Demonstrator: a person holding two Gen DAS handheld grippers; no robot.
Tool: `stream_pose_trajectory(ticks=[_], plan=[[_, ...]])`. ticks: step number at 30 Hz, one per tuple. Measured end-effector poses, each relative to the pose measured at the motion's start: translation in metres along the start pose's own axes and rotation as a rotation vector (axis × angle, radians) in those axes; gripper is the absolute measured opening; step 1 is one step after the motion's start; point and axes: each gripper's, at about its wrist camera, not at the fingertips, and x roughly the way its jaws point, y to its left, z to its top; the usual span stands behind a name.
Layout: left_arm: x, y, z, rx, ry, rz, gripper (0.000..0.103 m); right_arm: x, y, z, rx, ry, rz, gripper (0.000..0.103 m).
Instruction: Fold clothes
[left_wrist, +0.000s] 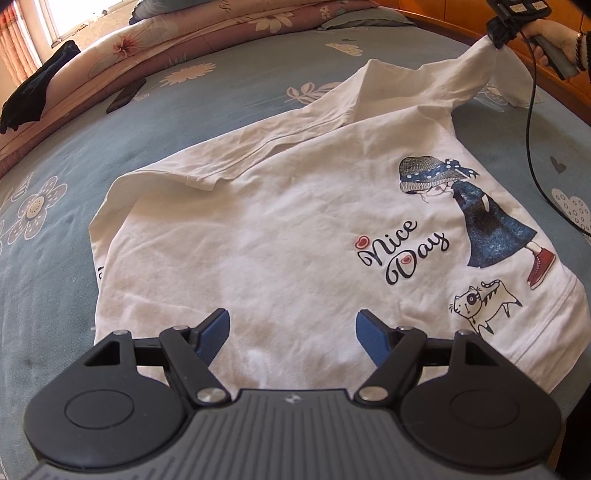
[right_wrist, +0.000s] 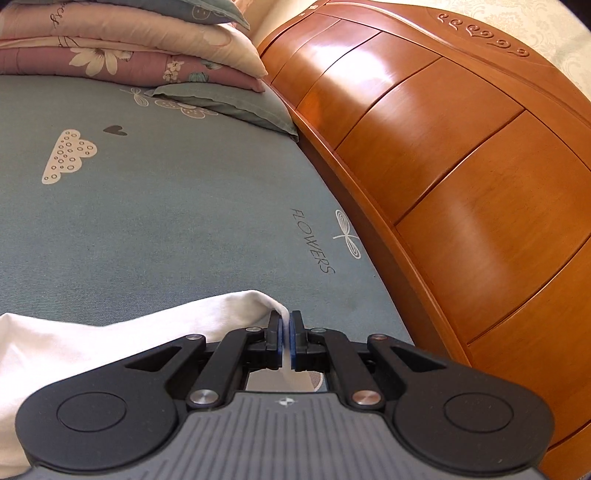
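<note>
A white T-shirt (left_wrist: 280, 236) with a girl-and-cat print and the words "Nice Day" lies spread on the blue-green bedsheet (left_wrist: 110, 147). My left gripper (left_wrist: 293, 325) hovers open over the shirt's near part, nothing between its blue pads. At the top right of the left wrist view, my right gripper (left_wrist: 496, 35) pinches the tip of one sleeve (left_wrist: 476, 62) and holds it stretched up off the bed. In the right wrist view the right gripper (right_wrist: 286, 325) is shut on that white sleeve (right_wrist: 147, 332), which trails off to the left.
A wooden headboard (right_wrist: 461, 166) runs along the bed's right side. Folded floral quilts and pillows (right_wrist: 129, 48) are stacked at the far end. A dark garment (left_wrist: 37, 88) and a black phone (left_wrist: 125, 95) lie at the far left. A black cable (left_wrist: 535, 155) hangs from the right hand.
</note>
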Motion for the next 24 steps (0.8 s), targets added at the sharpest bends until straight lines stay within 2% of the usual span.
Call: stream_pose_trajectory(ticks=[6,7,10,12,19,22,24], plan=[[0.01,-0.004,0.006,-0.001,-0.001,-0.024,0.076,0.015,0.002,-0.009,0.066,0.065,0.056,0.016],[0.01,-0.004,0.006,-0.002,0.0,-0.025,0.076,0.013,-0.001,-0.01,0.081,0.068,0.068,0.017],[0.008,-0.004,0.004,-0.013,-0.001,-0.027,0.076,0.003,-0.012,-0.013,0.107,0.075,0.102,0.029],[0.002,-0.004,0.003,-0.021,-0.008,-0.029,0.076,-0.01,-0.021,-0.016,0.124,0.067,0.123,0.03],[-0.035,-0.004,-0.009,-0.039,-0.062,-0.016,0.076,-0.087,-0.054,-0.03,0.138,0.019,0.206,0.032],[-0.054,-0.004,-0.018,-0.052,-0.093,-0.003,0.076,-0.133,-0.069,-0.041,0.15,-0.011,0.272,0.04],[-0.064,-0.006,-0.027,-0.051,-0.11,0.019,0.079,-0.164,-0.076,-0.052,0.141,-0.035,0.321,0.041]])
